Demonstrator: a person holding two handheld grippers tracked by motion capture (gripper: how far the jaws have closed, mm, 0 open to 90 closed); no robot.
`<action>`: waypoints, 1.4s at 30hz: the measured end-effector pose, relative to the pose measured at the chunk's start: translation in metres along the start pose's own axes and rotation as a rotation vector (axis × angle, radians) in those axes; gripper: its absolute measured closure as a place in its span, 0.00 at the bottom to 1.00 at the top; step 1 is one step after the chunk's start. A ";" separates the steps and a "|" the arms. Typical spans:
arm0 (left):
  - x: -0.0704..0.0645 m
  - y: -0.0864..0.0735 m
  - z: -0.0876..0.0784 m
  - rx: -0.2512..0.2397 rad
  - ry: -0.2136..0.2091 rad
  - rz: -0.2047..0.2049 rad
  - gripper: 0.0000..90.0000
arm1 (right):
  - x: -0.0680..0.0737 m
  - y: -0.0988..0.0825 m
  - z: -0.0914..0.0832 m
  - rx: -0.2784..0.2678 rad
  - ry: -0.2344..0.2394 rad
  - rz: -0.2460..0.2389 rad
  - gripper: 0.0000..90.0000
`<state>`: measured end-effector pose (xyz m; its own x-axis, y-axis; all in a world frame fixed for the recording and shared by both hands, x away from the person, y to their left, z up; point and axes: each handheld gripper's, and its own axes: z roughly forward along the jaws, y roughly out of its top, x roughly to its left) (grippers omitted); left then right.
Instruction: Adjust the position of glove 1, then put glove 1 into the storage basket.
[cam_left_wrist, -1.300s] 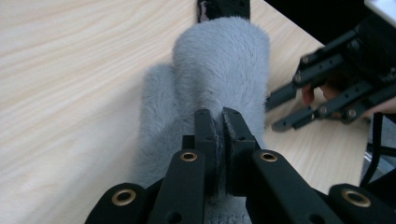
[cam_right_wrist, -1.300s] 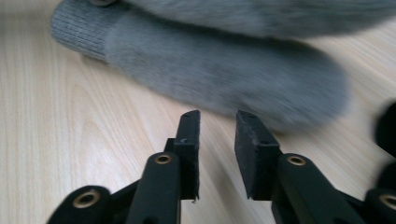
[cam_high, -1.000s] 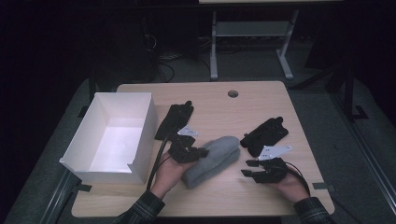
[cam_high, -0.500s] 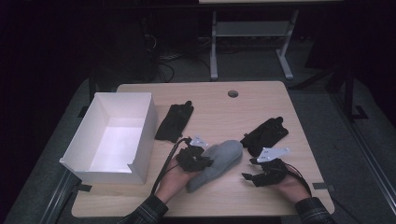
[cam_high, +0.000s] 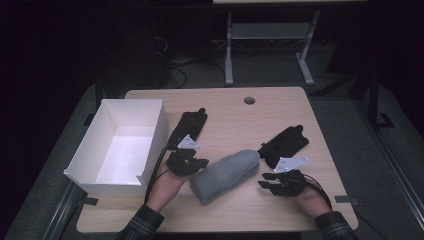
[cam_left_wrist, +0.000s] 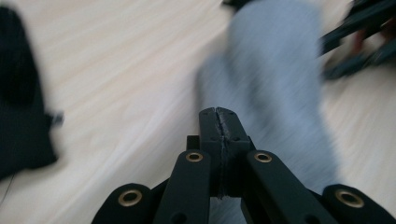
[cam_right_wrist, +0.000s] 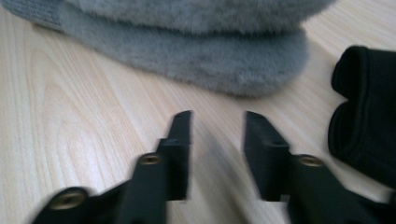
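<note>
A soft grey fleece mitten, thick and rounded, lies on the pale wooden surface to the right of the white rectangular box. The left hand-held gripper is at the mitten's left end, its jaws fully together with nothing between them. The right hand-held gripper, just right of the mitten, has just been narrowing; its jaws have a gap, empty. A black fabric glove lies right of the mitten, another beside the box.

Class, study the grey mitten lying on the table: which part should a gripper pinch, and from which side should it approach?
Probably the knitted cuff end of the grey mitten, nearest the person, approached from above with the jaws across its width. The mitten lies flat and slanted, and the left gripper sits beside that end. The cuff looks thinner than the fluffy body.
</note>
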<state>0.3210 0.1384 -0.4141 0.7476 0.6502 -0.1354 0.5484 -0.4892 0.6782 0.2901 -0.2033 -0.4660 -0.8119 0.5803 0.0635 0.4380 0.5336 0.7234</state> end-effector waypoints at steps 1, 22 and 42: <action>0.001 -0.004 0.002 0.010 -0.003 -0.005 0.99 | 0.001 0.003 0.001 -0.006 0.011 -0.005 0.87; -0.023 -0.025 -0.002 0.053 -0.105 0.011 0.98 | -0.001 0.039 0.047 -0.021 0.027 -0.002 0.98; -0.012 0.011 0.014 -0.053 -0.134 -0.021 0.17 | -0.004 0.018 0.025 -0.019 -0.001 0.020 0.37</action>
<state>0.3232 0.1178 -0.4151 0.7816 0.5747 -0.2426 0.5462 -0.4425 0.7113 0.3109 -0.1802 -0.4704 -0.8026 0.5914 0.0778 0.4472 0.5102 0.7346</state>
